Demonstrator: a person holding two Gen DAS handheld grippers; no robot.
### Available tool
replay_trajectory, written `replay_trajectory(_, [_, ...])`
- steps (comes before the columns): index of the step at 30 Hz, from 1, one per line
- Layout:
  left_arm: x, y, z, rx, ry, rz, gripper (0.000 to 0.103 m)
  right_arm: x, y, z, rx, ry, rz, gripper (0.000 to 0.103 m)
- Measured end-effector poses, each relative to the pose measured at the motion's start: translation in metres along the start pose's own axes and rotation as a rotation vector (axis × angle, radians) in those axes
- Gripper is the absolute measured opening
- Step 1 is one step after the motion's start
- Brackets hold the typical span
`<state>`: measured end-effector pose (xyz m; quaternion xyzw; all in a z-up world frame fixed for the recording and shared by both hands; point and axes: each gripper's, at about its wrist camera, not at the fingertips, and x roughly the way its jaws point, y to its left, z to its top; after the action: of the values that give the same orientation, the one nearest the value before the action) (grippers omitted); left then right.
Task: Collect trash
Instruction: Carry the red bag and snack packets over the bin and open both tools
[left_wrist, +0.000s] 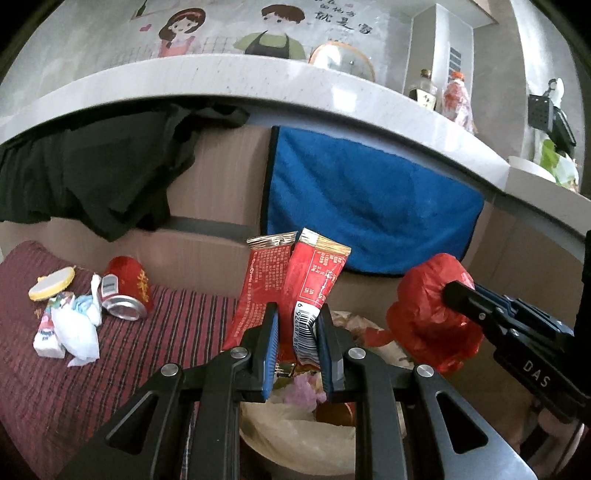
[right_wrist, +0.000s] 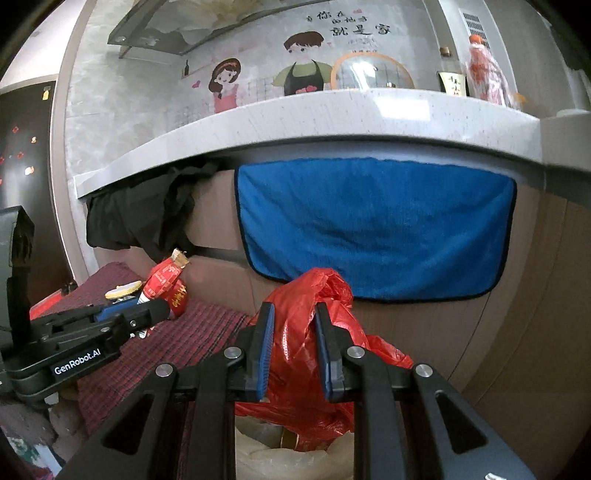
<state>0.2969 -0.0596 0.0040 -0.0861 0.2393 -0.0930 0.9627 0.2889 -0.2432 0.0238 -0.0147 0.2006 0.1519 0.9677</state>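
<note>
Pinching crinkly foil wrapper (left_wrist: 295, 295); right claw (right_wrist: 293, 350) bunches red plastic bag (right_wrist: 314, 332).

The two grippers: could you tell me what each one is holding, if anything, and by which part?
The left gripper pinches the red snack wrapper at its lower barcode end. The right gripper clamps the red plastic bag by its bunched upper part.

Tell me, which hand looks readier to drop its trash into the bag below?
Probably the left. The left gripper holds a red snack wrapper right above the open trash bag. The right gripper is clamped on the red plastic bag at its edge.
</note>
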Motion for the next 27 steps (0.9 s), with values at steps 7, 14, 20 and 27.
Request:
replay_trajectory(7, [0.009, 0.000, -0.005, -0.005, 0.017, 0.004, 0.020, 0.007, -0.003, -0.007, 0.010, 0.013, -0.001, 0.019])
replay_trajectory(14, [0.016, -0.001, -0.008, -0.009, 0.037, -0.008, 0.020, 0.013, -0.007, -0.012, 0.027, 0.025, 0.002, 0.019])
replay_trajectory(20, [0.024, 0.001, -0.012, -0.014, 0.059, -0.018, 0.020, 0.020, -0.009, -0.016, 0.036, 0.037, 0.004, 0.019])
replay_trajectory(27, [0.034, 0.005, -0.016, -0.025, 0.086, -0.020, 0.020, 0.030, -0.011, -0.022, 0.047, 0.055, 0.009, 0.019])
